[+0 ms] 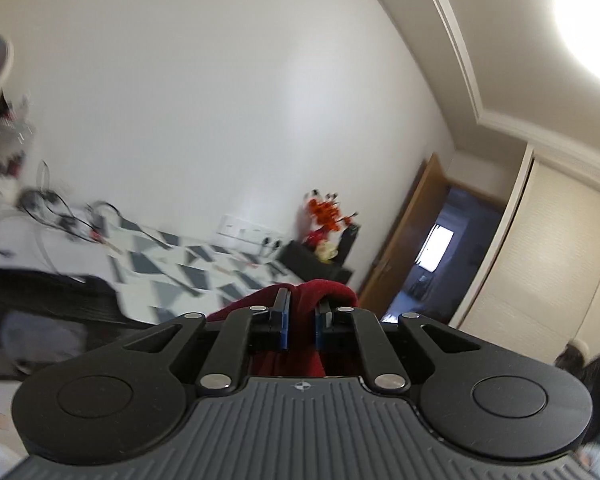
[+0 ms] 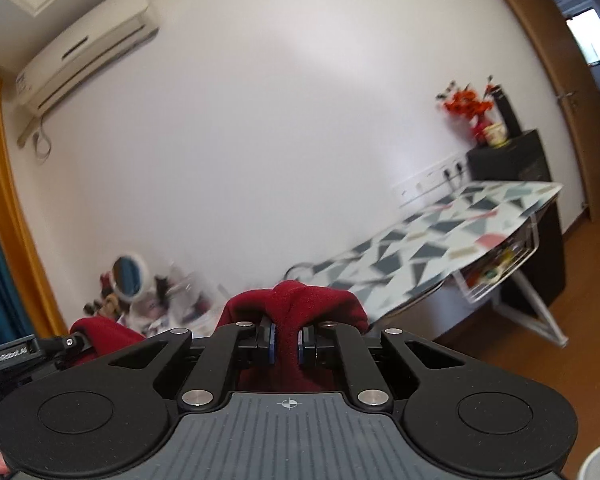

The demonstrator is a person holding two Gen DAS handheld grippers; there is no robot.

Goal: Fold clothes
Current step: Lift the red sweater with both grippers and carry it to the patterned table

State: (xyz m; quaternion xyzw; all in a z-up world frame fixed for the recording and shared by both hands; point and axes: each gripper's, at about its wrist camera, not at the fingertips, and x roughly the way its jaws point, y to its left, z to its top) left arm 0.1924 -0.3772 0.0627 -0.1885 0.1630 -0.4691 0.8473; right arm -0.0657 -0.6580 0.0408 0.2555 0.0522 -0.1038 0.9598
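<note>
A dark red garment (image 1: 306,300) is pinched between the blue pads of my left gripper (image 1: 303,312), which is shut on a bunched fold of it and raised toward the wall. My right gripper (image 2: 287,334) is likewise shut on another bunch of the same red garment (image 2: 300,300), held up in the air. In the right wrist view, more of the red cloth (image 2: 96,330) shows at the lower left beside the black body of the other gripper (image 2: 16,354). The rest of the garment hangs below, out of sight.
A table with a grey-and-white triangle-patterned cover (image 2: 440,228) stands against the white wall (image 2: 260,120). Cables (image 1: 60,216), a round mirror (image 2: 129,274) and clutter sit at one end, a black cabinet (image 2: 512,156) with orange flowers (image 2: 466,104) at the other. A wooden door (image 1: 404,236) stands open.
</note>
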